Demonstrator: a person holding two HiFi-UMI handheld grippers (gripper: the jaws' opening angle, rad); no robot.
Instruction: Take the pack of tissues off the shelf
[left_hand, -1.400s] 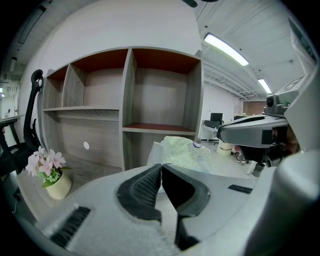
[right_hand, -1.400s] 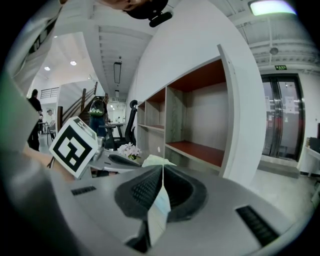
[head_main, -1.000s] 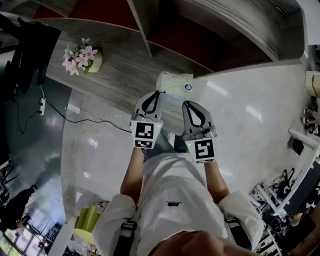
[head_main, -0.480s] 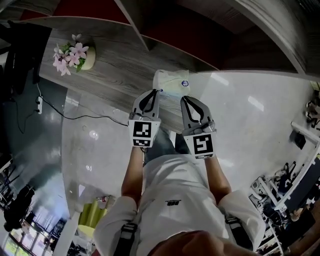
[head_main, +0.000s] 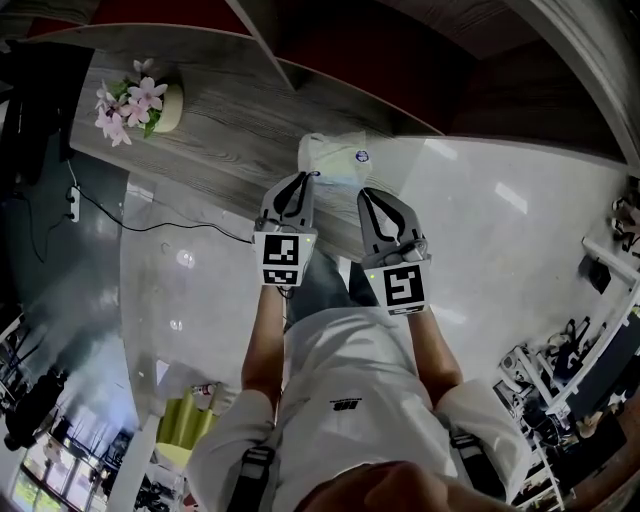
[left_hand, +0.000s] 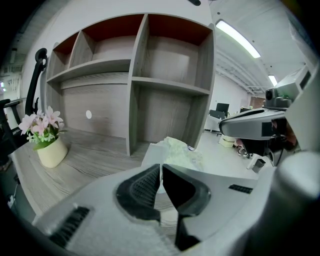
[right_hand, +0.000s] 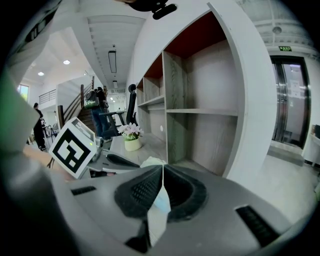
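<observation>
1. At the far left, we see a black cable (head_main: 150, 228) trailing over the glossy floor (head_main: 500, 230) beside the shelf (head_main: 230, 140).
2. Pink flowers (head_main: 128, 98) in a pale pot (head_main: 168, 105) stand on the shelf's bottom board, well to the left of both grippers.
3. The left gripper (head_main: 307, 178) is clenched. In its own view we see the jaws pressed together on the near edge of the pack (head_main: 335, 158), with a thin white strip of wrapper showing between the pads. Its cube (head_main: 283, 260) faces up at the head camera.
4. The pack is pale, with a small round blue mark on top. It sits at the right end of the bottom board, in front of the upright divider (left_hand: 137, 85). Both gripper tips touch its near side. We cannot tell whether it rests on the board or hangs just clear of it.
5. The right gripper (head_main: 366, 193) is clenched too. In its own view, a thin flap of the pack's wrapper is pinched between the pads and hangs down into the gap behind them. The left gripper's cube shows just to the left there.
6. Both grippers are held out side by side, close together, by a person in a white shirt (head_main: 340, 400). To their right we see only bright floor.
</observation>
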